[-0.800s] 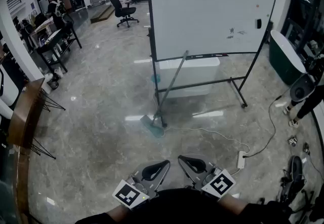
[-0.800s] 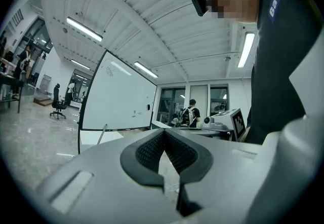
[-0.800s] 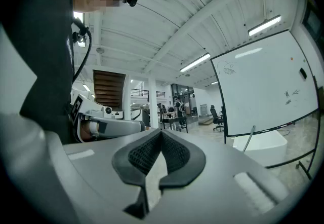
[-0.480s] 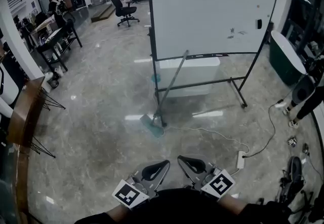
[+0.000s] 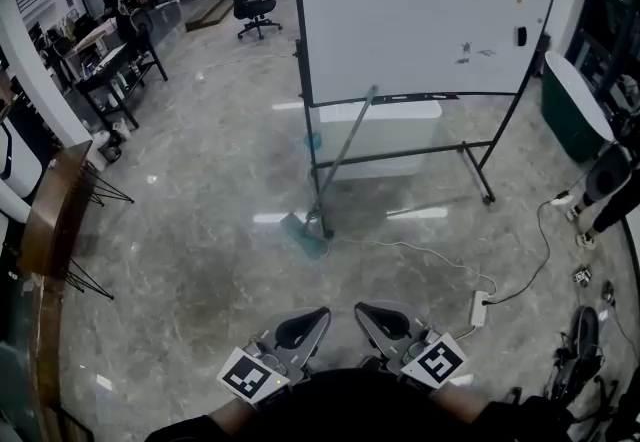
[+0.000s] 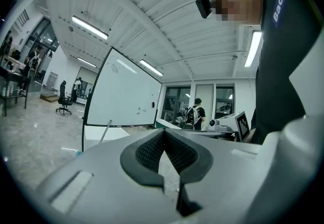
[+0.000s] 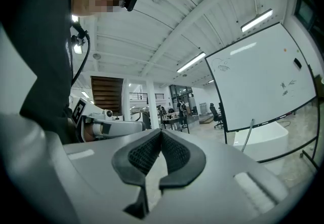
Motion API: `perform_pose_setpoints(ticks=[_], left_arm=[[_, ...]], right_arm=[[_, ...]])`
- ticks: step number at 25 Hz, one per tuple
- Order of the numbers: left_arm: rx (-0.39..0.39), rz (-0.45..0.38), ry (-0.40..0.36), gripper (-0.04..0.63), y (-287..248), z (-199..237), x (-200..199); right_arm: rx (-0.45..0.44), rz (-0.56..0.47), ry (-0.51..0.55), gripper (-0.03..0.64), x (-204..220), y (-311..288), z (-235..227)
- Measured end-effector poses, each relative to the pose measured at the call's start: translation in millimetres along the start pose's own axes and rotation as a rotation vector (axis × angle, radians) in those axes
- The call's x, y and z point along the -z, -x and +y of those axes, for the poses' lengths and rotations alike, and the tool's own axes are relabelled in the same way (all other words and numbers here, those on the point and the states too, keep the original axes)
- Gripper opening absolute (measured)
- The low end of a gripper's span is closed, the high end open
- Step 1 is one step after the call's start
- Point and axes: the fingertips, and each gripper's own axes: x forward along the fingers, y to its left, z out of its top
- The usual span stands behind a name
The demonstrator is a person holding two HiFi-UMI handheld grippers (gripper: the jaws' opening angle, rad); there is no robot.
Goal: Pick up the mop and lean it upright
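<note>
The mop (image 5: 343, 158), a long grey pole ending in a flat teal head, stands tilted on the glossy grey stone floor (image 5: 190, 240). Its head lies flat beside the foot of the left leg of the tall white rolling whiteboard (image 5: 420, 10), and the top of the pole rests against the lower edge of the board, near its left corner. Behind the pole, under the board, sits a low white rectangular box (image 5: 400, 130). On the near side of the mop the floor is bare, crossed only by a thin white cable (image 5: 410, 250) that runs from near the mop head to a white power strip (image 5: 479, 308) lying off to the right.

The left gripper (image 5: 320, 315) and the right gripper (image 5: 363, 310) are held low and close to the person's body, side by side, well apart from the mop and pointing towards it. In each gripper view the jaws are closed tip to tip with nothing between them.

Further out, a brown wooden stand on thin black legs (image 5: 50, 220) borders the open floor at the left, a dark green tub with a pale rim (image 5: 572, 100) closes the right side, and a black office chair (image 5: 250, 8) stands far back beyond the board's left edge
</note>
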Motion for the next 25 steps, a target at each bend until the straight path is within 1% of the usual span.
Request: perform_pose_setpoints(ticks=[3, 9, 16, 20, 25], left_arm=[[-0.019, 0.004, -0.006, 0.018, -9.1, -2.5, -0.6], [-0.044, 0.009, -0.023, 0.018, -30.9, -13.7, 2.4], [-0.068, 0.018, -0.032, 0.018, -49.3, -26.4, 10.0], [-0.070, 0.018, -0.026, 0.018, -57.2, -22.4, 11.7], [-0.052, 0.015, -0.009, 0.018, -69.8, -3.5, 13.8]], right_arm=[[-0.005, 0.002, -0.024, 0.005, 0.7, 7.1, -10.7], [-0.047, -0.018, -0.028, 0.006, -1.6, 19.5, -26.8], [-0.065, -0.014, -0.054, 0.005, 4.6, 36.2, -47.8], [-0.076, -0.009, -0.059, 0.005, 7.4, 35.1, -54.0], [-0.059, 0.009, -0.059, 0.005, 9.0, 20.6, -70.8]])
